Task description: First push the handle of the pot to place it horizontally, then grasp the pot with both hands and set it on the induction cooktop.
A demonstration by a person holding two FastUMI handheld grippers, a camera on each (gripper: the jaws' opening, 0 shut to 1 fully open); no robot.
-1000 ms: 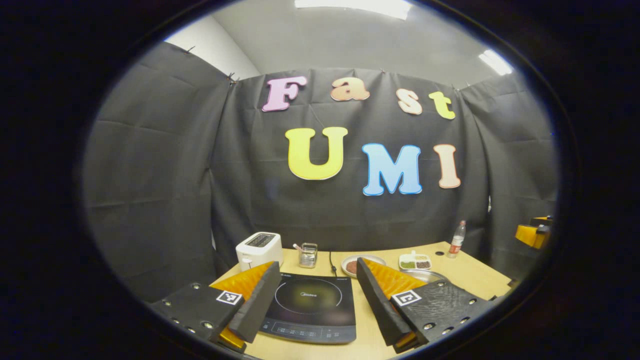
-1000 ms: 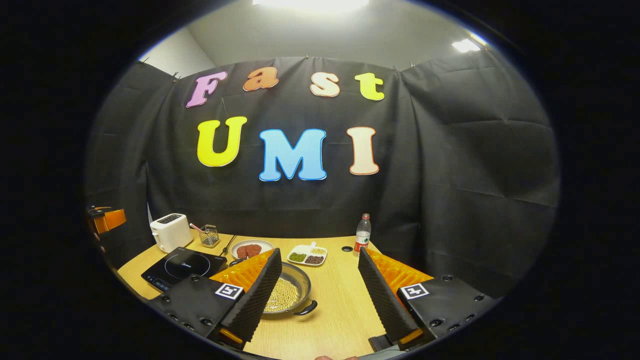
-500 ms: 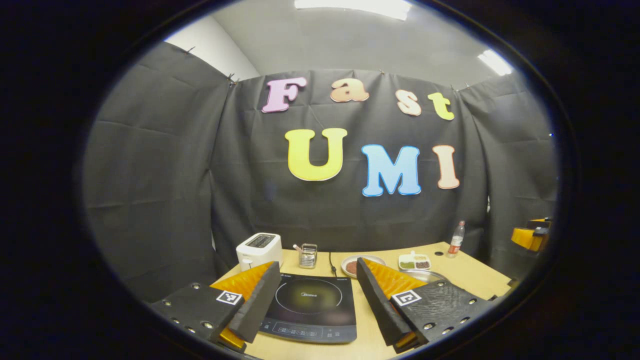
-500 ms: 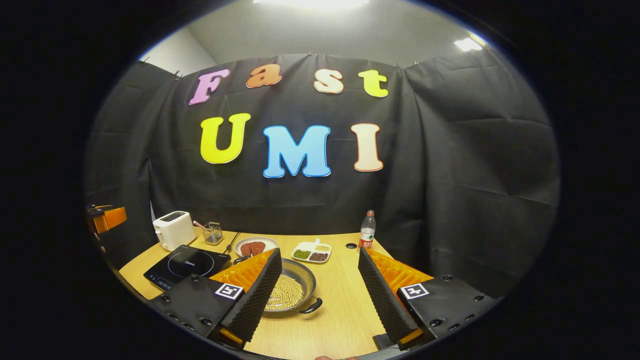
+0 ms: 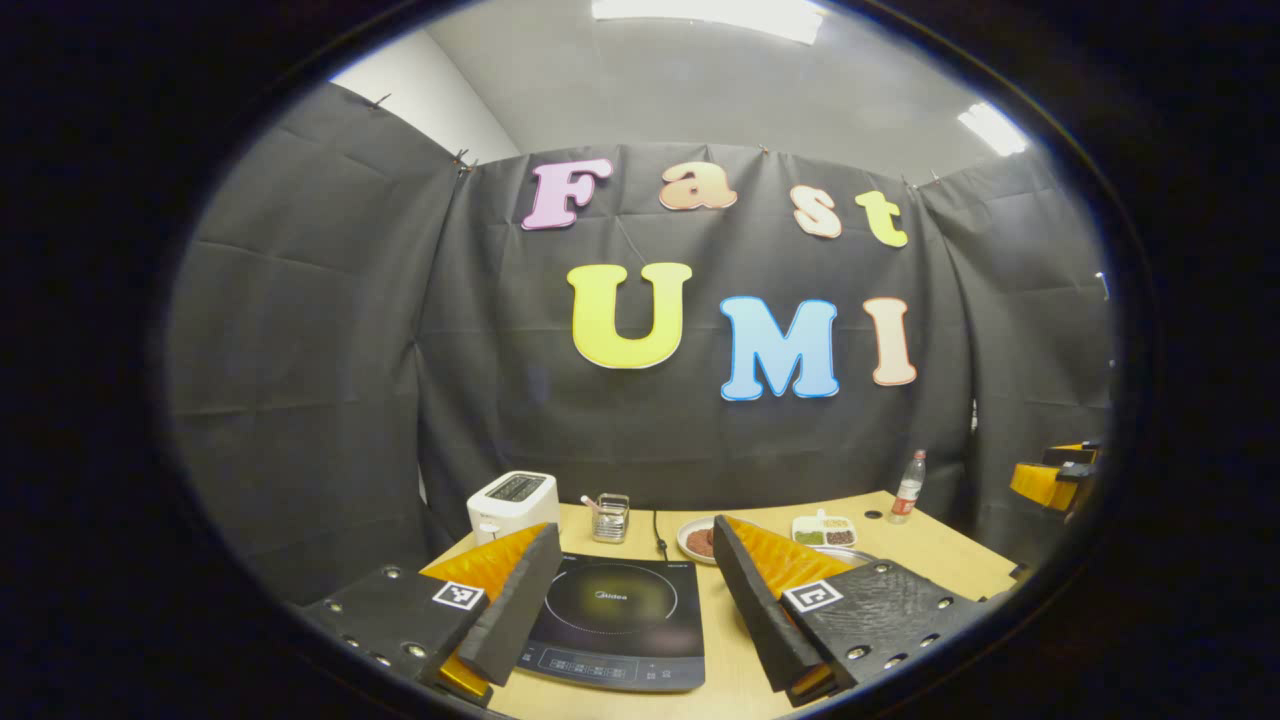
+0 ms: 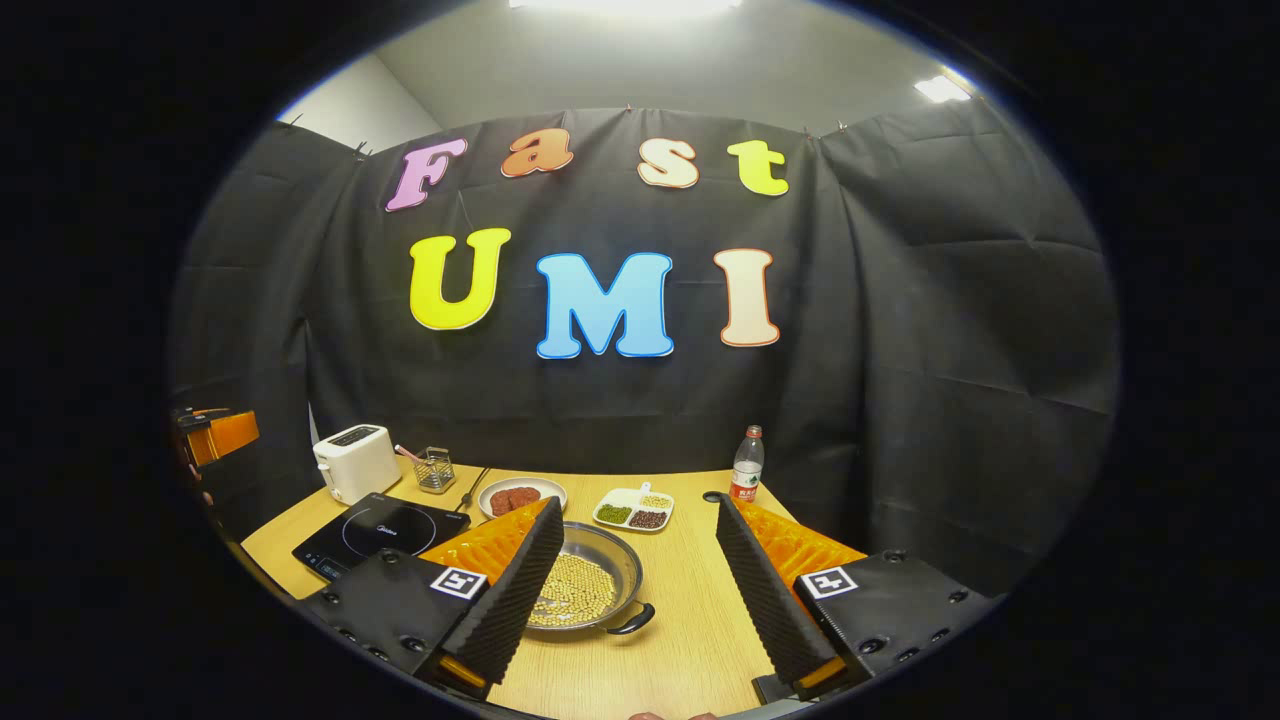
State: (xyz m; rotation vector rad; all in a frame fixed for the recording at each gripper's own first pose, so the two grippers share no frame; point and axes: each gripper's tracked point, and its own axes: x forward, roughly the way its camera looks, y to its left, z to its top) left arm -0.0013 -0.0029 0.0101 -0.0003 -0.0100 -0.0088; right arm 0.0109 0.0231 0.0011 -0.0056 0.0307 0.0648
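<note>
A light wooden table [image 6: 680,640] is seen inside a booth walled with black cloth [image 6: 950,350], under a pale ceiling with bright light panels [image 5: 715,10].

In the left gripper view, the left gripper [image 5: 635,575] is held wide apart above the table, with nothing between its fingers. Framed in that gap lies the induction cooktop [image 5: 612,620]; a brand word is printed at the centre of its ring, but it is too small to be read with certainty. Beyond the left finger stands a white toaster [image 5: 512,500], and beside it a small wire holder [image 5: 609,518].

In the right gripper view, the right gripper [image 6: 640,555] is likewise spread wide and empty. The pot [image 6: 590,590], filled with pale beans, rests on the table just ahead of the left finger, partly hidden by it, its near handle [image 6: 632,622] pointing into the gap. Farther ahead are a plate of reddish patties [image 6: 520,495], a divided dish of grains [image 6: 633,508] and a bottle [image 6: 745,465] with a red label. Square black-and-white markers are fixed on both grippers.
</note>
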